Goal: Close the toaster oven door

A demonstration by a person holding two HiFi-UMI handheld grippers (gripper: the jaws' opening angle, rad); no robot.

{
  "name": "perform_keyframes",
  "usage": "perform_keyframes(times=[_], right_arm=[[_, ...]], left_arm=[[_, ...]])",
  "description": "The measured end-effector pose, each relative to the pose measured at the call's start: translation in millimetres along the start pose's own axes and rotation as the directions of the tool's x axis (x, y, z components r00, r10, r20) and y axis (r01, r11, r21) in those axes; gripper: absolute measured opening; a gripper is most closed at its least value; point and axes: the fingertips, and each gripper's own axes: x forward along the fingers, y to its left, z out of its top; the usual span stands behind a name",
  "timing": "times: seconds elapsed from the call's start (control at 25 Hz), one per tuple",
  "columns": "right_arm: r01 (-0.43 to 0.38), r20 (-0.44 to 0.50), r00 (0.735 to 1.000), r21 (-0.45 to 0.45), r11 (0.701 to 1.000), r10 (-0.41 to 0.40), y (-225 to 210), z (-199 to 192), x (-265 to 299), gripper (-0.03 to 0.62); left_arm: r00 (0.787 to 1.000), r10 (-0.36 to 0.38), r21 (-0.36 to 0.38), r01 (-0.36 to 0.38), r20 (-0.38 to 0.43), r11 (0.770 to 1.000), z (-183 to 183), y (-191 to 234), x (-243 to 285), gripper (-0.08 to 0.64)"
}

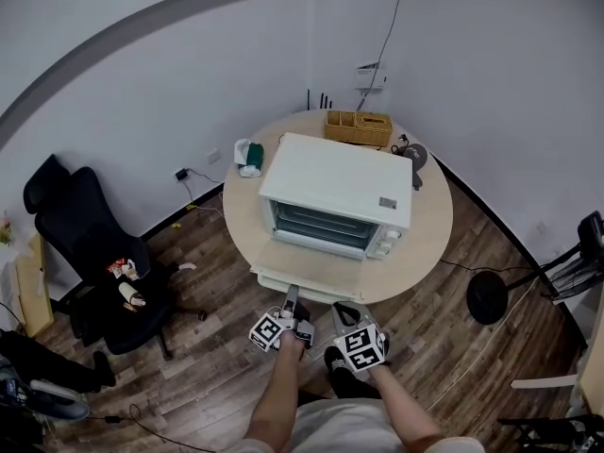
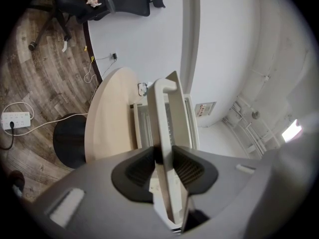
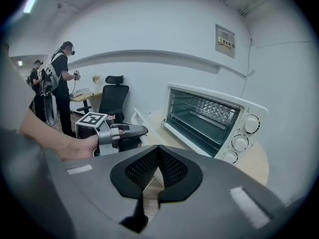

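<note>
Your left gripper [image 2: 164,156] pinches the door [image 2: 175,126] at its handle [image 2: 160,108]. The door lies open, level, in front of the oven [image 1: 335,192] on the surface [image 1: 429,234]. Your right gripper [image 3: 158,154], pressed together and empty, hovers before the oven.

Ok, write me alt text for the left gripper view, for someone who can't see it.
The left gripper has its fingers closed on the white handle of the open toaster oven door, seen edge-on. Behind are the round table, a wood floor and a black office chair.
</note>
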Motion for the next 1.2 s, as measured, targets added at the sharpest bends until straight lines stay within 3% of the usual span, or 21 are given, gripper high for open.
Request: perform_keyframes(times=[0.16, 0.52, 0.8, 1.2], right_arm=[[-0.021, 0.034, 0.999, 0.067, 0.998, 0.018, -0.4, 5.3, -4.7, 0.000], [-0.042, 0.062, 0.997, 0.100, 0.994, 0.036, -4.3, 4.6, -10.0, 0.000], [-0.060, 0.087, 0.995, 0.180, 0.982, 0.045, -19.9, 11.2, -12.3, 0.000], [-0.112, 0.087, 0.991, 0.164, 0.980, 0.099, -15.7, 13.1, -6.4, 0.000]], left_arm=[[1.000, 0.006, -0.007, -0.006, 0.002, 1.000, 0.6, -3.0, 2.0, 0.164], [0.999, 0.009, -0.020, -0.008, 0.051, 1.000, 5.4, -14.6, 7.2, 0.166], [0.997, 0.031, -0.047, -0.028, 0.066, 0.999, 10.1, -24.1, 16.8, 0.164], [0.996, 0.014, -0.057, -0.009, 0.083, 0.998, 14.9, -47.6, 34.4, 0.167]])
